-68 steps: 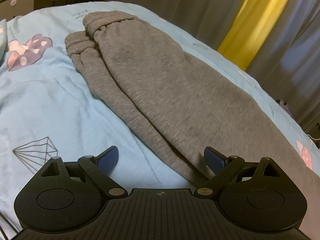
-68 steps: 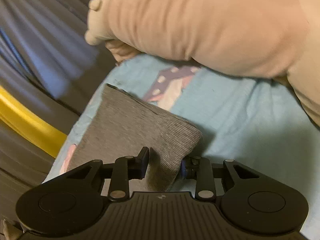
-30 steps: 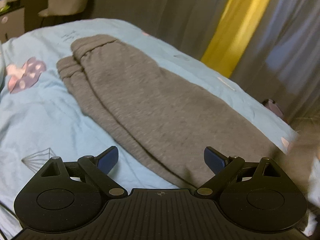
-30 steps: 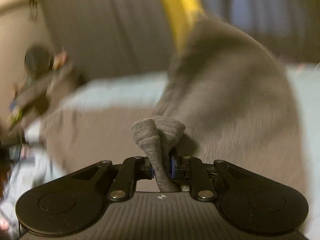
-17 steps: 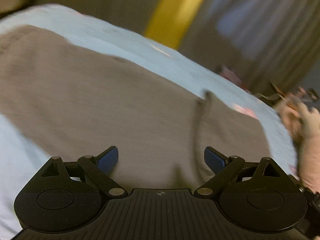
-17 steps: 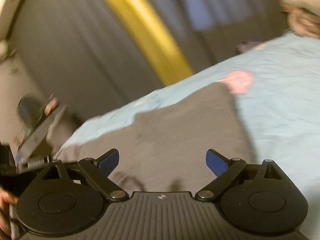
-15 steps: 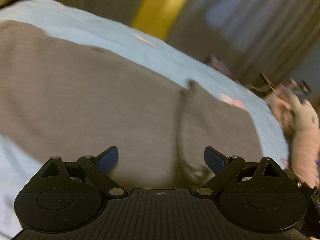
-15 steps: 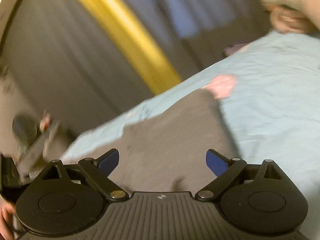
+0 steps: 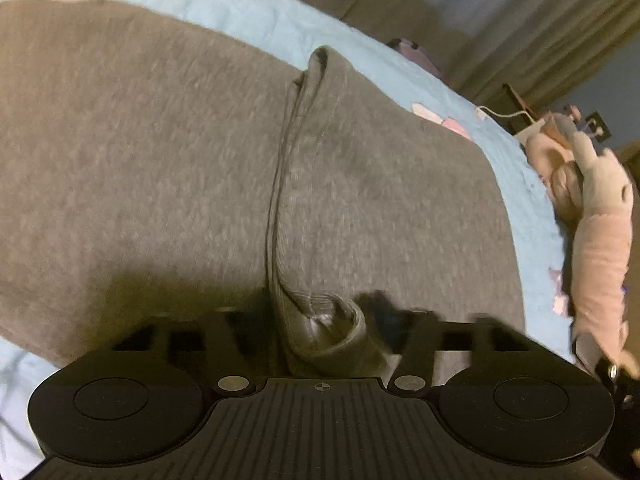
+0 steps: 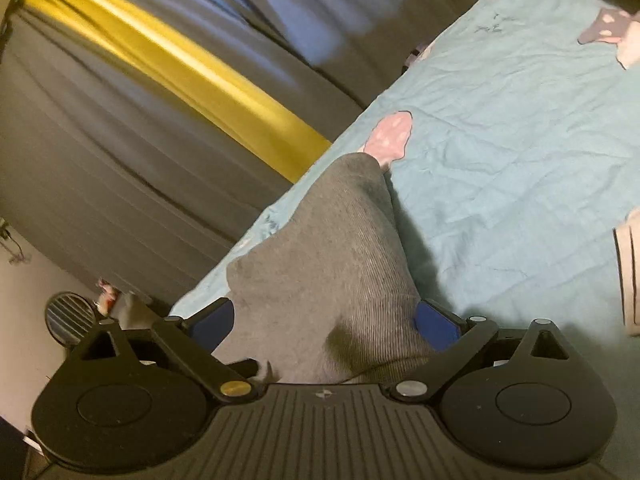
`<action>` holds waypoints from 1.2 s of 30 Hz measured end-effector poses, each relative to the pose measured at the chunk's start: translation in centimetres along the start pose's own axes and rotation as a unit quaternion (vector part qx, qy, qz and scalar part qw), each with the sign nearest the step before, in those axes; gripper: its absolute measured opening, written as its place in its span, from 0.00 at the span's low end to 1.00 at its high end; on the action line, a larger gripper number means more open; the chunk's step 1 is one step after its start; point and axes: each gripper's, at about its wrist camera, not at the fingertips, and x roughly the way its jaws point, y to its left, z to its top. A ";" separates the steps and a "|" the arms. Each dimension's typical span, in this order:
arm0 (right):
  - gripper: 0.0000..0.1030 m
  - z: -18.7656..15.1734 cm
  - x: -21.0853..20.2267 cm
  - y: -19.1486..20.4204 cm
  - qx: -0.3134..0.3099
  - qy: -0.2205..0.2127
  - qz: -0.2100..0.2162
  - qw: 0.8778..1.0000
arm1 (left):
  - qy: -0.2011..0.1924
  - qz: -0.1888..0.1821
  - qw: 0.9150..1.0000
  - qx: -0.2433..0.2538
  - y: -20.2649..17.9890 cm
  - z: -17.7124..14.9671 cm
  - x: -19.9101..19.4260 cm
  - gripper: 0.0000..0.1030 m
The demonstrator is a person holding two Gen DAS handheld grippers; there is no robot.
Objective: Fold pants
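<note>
While grey knit fabric pants lie on the light-blue bed sheet, left gripper clamps their ribbed edge; right gripper spread wide over them.

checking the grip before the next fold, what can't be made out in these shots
- Left wrist view: the left gripper fingers are motion-blurred and dark, with a bunched ribbed hem of the grey pants covering the gap, so whether they have closed on it is unclear.
- Right wrist view: the right gripper body cuts off the pants' near edge.
- Neither view shows the whole garment.
</note>
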 end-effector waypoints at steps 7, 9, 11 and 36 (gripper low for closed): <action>0.95 -0.4 -1.2 -1.6 0.103 0.029 0.071 0.992 | -0.038 -0.003 0.999 -0.008 -0.3 0.0 -1.5 0.21; 0.95 -0.7 -0.9 -2.1 0.134 0.046 0.096 0.985 | -0.054 -0.007 0.998 -0.007 -0.6 0.1 -2.5 0.21; 0.95 -1.0 -0.4 -2.2 0.151 0.065 0.107 0.981 | -0.069 -0.011 0.998 -0.001 -0.8 0.4 -3.7 0.21; 0.46 -2.0 2.3 -2.2 0.096 0.068 0.001 0.993 | -0.094 0.095 0.988 0.075 0.8 2.6 -3.7 0.44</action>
